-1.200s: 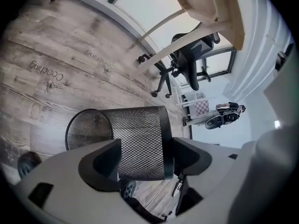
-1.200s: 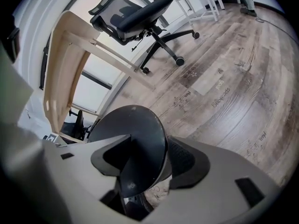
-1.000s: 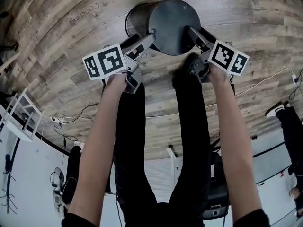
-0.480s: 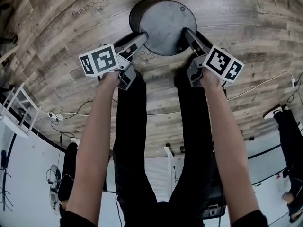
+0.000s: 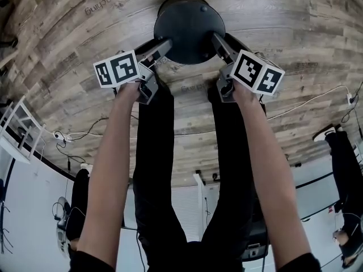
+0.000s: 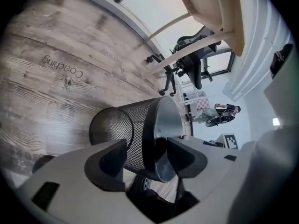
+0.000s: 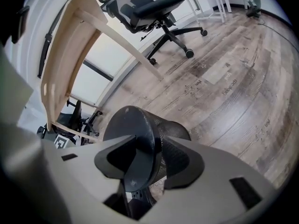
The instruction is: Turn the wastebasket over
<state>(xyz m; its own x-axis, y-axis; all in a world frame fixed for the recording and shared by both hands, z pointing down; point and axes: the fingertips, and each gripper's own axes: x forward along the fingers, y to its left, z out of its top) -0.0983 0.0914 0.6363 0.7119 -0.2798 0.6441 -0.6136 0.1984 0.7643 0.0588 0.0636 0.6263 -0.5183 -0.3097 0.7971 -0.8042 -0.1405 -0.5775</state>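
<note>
The wastebasket [image 5: 190,27] is black wire mesh with a solid round base. It hangs tilted over the wooden floor, its base turned up toward the head camera. My left gripper [image 5: 164,44] is shut on the base rim at the left. In the left gripper view one jaw lies on the mesh wall [image 6: 135,125] and the other on the solid base. My right gripper [image 5: 218,39] straddles the rim at the right, and its jaws are closing on it. In the right gripper view the wastebasket [image 7: 140,125] has its base edge pinched between the pads.
The person's dark-trousered legs [image 5: 159,152] stand directly below the basket. A light wooden desk [image 7: 70,55] and a black office chair [image 7: 154,8] stand beyond it. Cables [image 5: 85,135] run over the floor at the left, and another person's shoe [image 5: 326,134] shows at the right.
The basket has tipped so that its base faces the camera and its mouth no longer shows. Both grippers moved up the picture with it and drew closer together.
</note>
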